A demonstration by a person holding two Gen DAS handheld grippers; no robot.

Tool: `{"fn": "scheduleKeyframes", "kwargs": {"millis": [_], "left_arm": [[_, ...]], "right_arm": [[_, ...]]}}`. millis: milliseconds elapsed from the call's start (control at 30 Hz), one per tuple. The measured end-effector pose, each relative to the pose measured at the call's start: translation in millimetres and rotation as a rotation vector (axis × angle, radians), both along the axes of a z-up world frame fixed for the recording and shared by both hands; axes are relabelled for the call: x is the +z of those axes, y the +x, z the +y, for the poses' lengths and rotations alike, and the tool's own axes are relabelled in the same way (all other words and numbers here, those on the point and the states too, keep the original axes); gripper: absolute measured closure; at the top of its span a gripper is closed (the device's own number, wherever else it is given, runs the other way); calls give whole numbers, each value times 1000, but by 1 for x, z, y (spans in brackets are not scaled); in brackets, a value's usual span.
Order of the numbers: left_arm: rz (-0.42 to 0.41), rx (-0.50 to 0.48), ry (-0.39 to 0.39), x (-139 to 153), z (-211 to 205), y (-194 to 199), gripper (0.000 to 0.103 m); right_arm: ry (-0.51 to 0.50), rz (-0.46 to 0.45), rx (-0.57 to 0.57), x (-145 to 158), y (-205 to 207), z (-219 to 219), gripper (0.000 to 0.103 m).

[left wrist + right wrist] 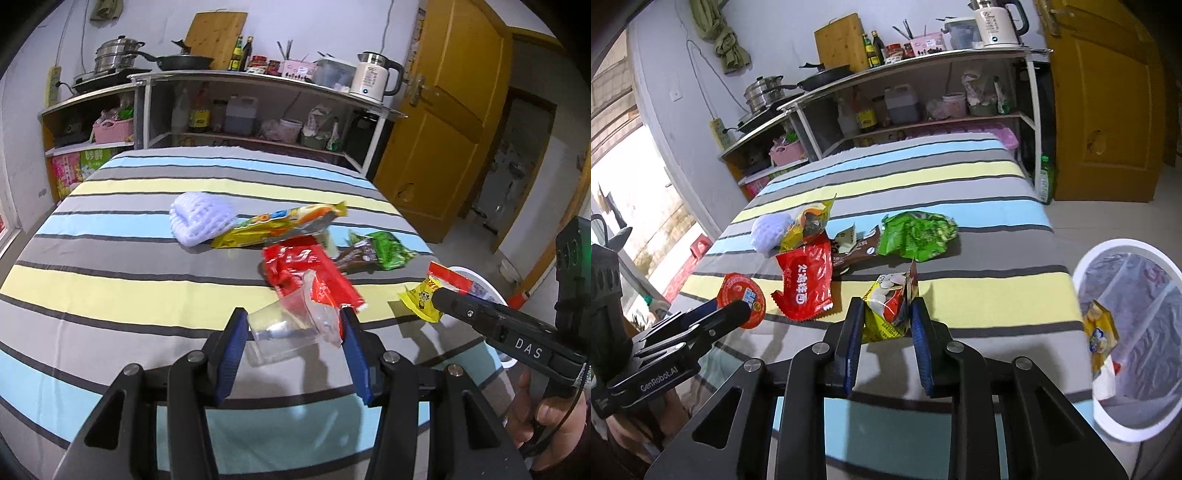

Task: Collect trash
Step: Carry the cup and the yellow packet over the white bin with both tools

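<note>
A clear plastic cup with a red foil lid sits between the blue pads of my left gripper, which is shut on it just above the striped tablecloth. My right gripper is shut on a yellow and red snack wrapper, held upright near the table's right edge. The same wrapper shows at the right gripper's tip in the left wrist view. A white-rimmed trash bin lined with a clear bag stands on the floor to the right.
On the table lie a white foam net, a yellow-orange wrapper, a red wrapper, a brown wrapper and a green wrapper. A yellow packet is inside the bin. A cluttered shelf and a wooden door stand behind.
</note>
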State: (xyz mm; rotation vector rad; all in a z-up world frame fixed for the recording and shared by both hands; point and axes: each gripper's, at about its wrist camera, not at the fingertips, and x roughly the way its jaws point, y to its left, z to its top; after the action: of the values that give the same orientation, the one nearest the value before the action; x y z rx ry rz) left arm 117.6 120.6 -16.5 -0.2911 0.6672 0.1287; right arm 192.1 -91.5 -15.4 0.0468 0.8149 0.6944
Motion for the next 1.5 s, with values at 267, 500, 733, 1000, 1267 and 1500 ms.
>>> {"fn": "scheduleKeyframes", "kwargs": {"millis": [267,500,733,1000,1267,1500], "left_arm": [[-24,-71,19,13,-32,2,51],[-40,-145,26,23,-64,12,51],[-53,-238,38,31,-103,27,51],[-64,-342,46,35,-148,47,51],[-60,-434,47,32,-187,70,51],[-39,-494,48,23,-211,91,51]], "right_arm": [[24,-29,-58,13,-10,-35,76],[36,-51,-131,22,-17,-76,76],[41,-55,-222,24,-17,-120,76],[45,-43,-318,18,-12,-163,76],[39,-18,-380,7,-3,-193,76],[38,19,-422,-8,7,-212,76]]}}
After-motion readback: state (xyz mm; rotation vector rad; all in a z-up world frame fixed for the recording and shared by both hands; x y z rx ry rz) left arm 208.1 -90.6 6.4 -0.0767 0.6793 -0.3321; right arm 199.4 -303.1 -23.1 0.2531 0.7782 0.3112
